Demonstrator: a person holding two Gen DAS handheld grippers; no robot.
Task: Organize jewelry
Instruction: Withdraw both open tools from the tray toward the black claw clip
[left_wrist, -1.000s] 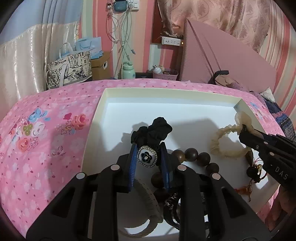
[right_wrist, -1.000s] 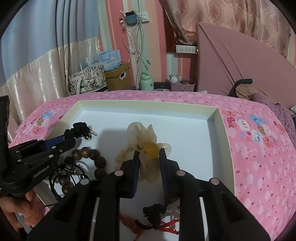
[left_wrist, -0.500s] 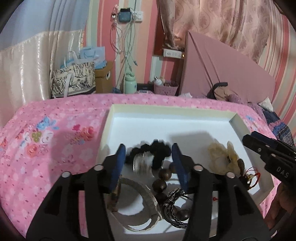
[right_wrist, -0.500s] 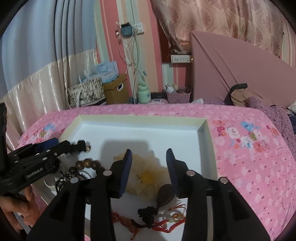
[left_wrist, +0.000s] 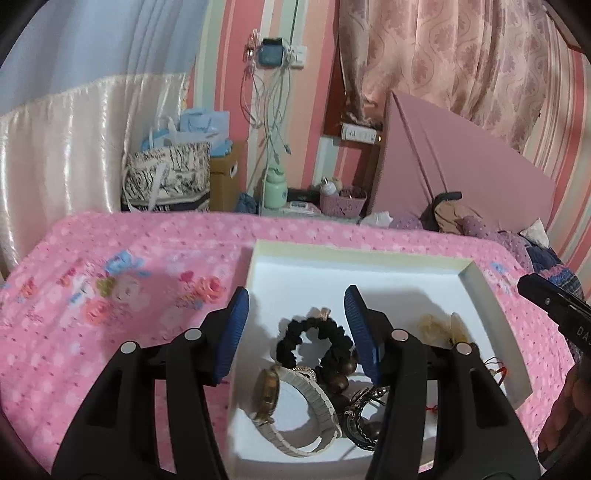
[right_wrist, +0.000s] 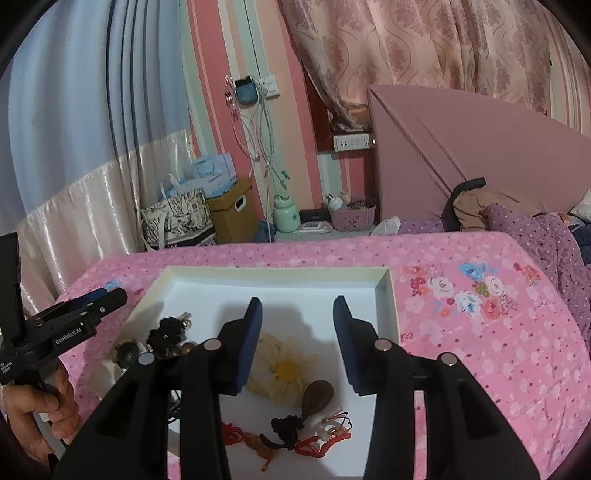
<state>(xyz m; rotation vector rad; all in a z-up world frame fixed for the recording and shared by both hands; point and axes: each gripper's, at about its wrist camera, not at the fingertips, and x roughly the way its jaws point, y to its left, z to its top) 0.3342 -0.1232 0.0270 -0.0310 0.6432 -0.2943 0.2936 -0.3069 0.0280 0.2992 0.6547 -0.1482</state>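
**Both pieces released into the tray**

Now the left gripper (left_wrist: 295, 325) stands open – its black fabric scrunchie (left_wrist: 314, 343) lies dropped in the shallow white tray (left_wrist: 480, 291). Likewise the right gripper (right_wrist: 297, 339), open, empty – cream flower scrunchie (right_wrist: 284, 373) below.

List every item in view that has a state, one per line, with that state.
left gripper: open, jaws just opened, holding nothing.
right gripper: open, jaws just opened, holding nothing.
black scrunchie: lying loose in the tray.
cream flower scrunchie: lying loose, flat.
white watch: strap looped, on its side.
tray: lidless, on the bedspread.
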